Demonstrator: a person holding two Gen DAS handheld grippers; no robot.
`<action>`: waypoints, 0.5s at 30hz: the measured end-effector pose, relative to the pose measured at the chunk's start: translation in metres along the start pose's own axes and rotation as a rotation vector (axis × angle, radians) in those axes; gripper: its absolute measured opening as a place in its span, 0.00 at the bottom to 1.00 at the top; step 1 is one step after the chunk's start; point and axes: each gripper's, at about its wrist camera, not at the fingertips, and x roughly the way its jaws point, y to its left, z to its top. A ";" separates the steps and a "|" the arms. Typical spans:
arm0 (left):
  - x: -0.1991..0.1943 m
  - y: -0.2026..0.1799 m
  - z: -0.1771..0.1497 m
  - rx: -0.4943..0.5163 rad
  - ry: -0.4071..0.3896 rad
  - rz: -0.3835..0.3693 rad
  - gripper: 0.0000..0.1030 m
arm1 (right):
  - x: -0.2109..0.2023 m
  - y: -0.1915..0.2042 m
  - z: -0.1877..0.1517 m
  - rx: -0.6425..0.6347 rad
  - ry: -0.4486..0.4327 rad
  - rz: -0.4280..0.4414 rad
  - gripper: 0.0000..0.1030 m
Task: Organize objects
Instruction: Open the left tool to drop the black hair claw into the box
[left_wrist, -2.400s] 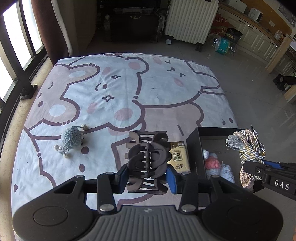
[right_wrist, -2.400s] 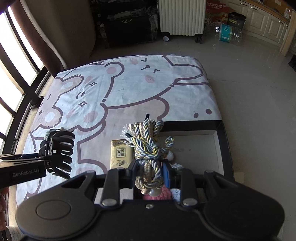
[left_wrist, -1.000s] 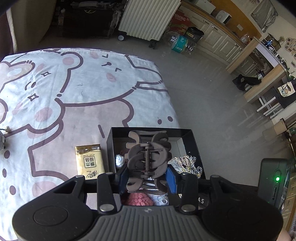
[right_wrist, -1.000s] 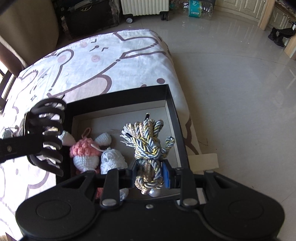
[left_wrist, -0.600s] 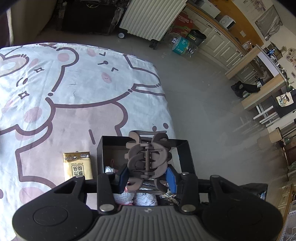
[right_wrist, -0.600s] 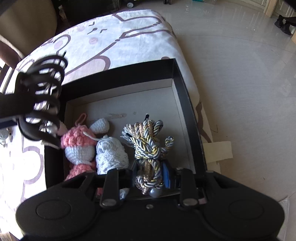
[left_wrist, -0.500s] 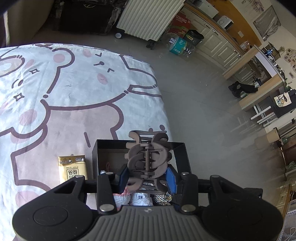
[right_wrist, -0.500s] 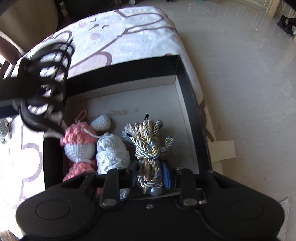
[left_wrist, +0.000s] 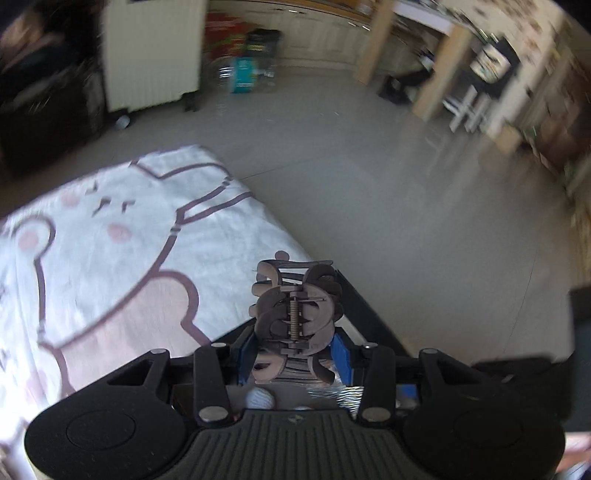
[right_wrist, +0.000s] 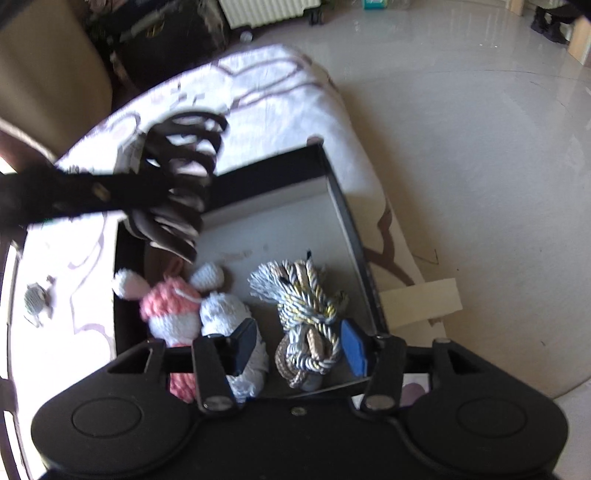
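Note:
My left gripper (left_wrist: 293, 350) is shut on a dark brown claw hair clip (left_wrist: 295, 314), held above the black box (right_wrist: 343, 218). Seen from the right wrist, that clip (right_wrist: 177, 184) hangs over the box's far left corner. My right gripper (right_wrist: 299, 345) has its jaws opening; the braided cord bundle (right_wrist: 306, 325) lies on the box floor between the blue pads, which stand clear of it. A pink and white crochet toy (right_wrist: 170, 314) and a pale blue crochet piece (right_wrist: 229, 310) lie in the box to the left of the cord.
The box sits at the right edge of a white bear-print cloth (right_wrist: 273, 85). A small grey crochet turtle (right_wrist: 36, 299) lies on the cloth left of the box. A tan card strip (right_wrist: 421, 299) sticks out under the box's right side. Bare tiled floor (left_wrist: 369, 184) lies beyond.
The right jaws have parted and the cord bundle now rests on the box floor. The left gripper has carried the hair clip further over the box and rolled, swinging its view toward the floor.

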 end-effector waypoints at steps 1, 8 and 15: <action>0.004 -0.004 0.001 0.059 0.012 0.010 0.43 | -0.004 -0.002 0.001 0.010 -0.009 0.009 0.50; 0.029 -0.032 -0.003 0.500 0.107 0.038 0.43 | -0.019 -0.018 0.005 0.091 -0.040 0.026 0.50; 0.053 -0.049 -0.005 0.691 0.160 0.003 0.43 | -0.021 -0.027 0.006 0.098 -0.039 0.048 0.47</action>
